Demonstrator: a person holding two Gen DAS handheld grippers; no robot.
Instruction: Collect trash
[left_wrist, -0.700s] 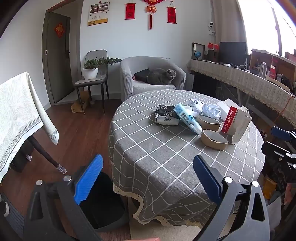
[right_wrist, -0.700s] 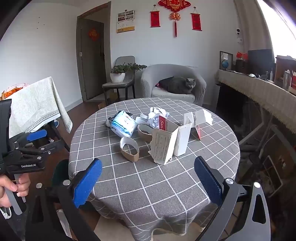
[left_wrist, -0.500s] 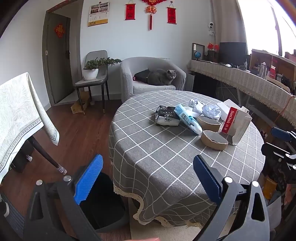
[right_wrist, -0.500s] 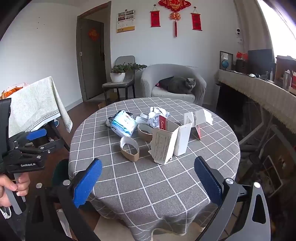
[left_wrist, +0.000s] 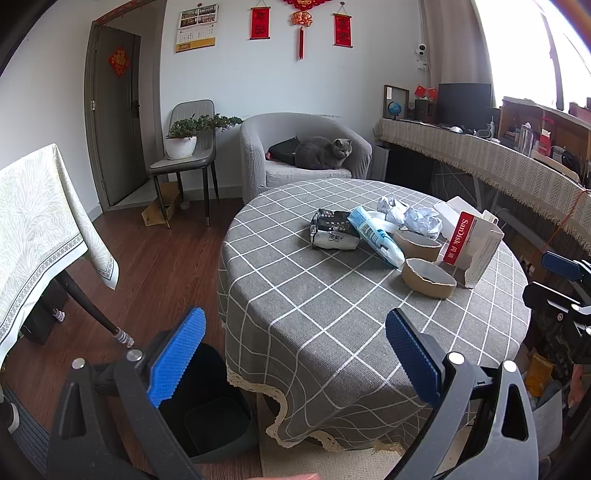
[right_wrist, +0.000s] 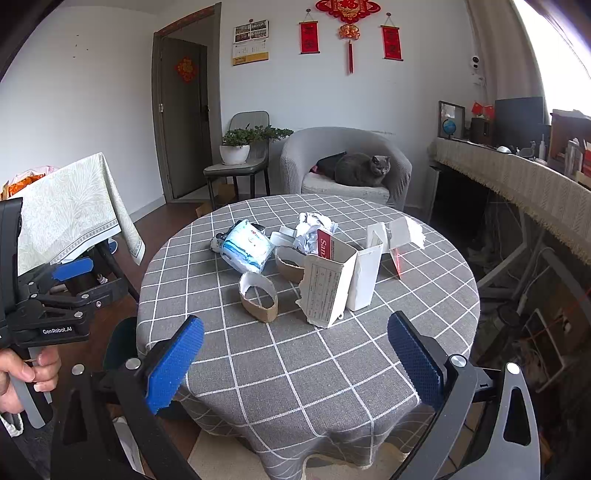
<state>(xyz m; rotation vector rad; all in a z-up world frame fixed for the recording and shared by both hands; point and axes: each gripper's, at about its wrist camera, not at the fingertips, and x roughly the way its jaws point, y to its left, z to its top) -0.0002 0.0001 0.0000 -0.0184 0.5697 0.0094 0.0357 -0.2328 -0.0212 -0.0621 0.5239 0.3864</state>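
Observation:
Trash lies on a round table with a grey checked cloth (right_wrist: 306, 369): a cardboard tape ring (right_wrist: 258, 297), a second ring (left_wrist: 417, 243), a torn SanDisk box (right_wrist: 328, 284), a white carton (right_wrist: 364, 275), crumpled paper (right_wrist: 312, 230), a blue-white wipes pack (right_wrist: 245, 247) and a dark packet (left_wrist: 333, 234). My left gripper (left_wrist: 295, 363) is open and empty at the table's near left edge, above a black bin (left_wrist: 214, 413) on the floor. My right gripper (right_wrist: 295, 363) is open and empty over the table's near edge.
A grey cat (right_wrist: 362, 170) lies in an armchair behind the table. A chair with a potted plant (right_wrist: 236, 147) stands by the door. A second cloth-covered table (left_wrist: 33, 221) is at the left. A long covered counter (left_wrist: 480, 151) runs along the right.

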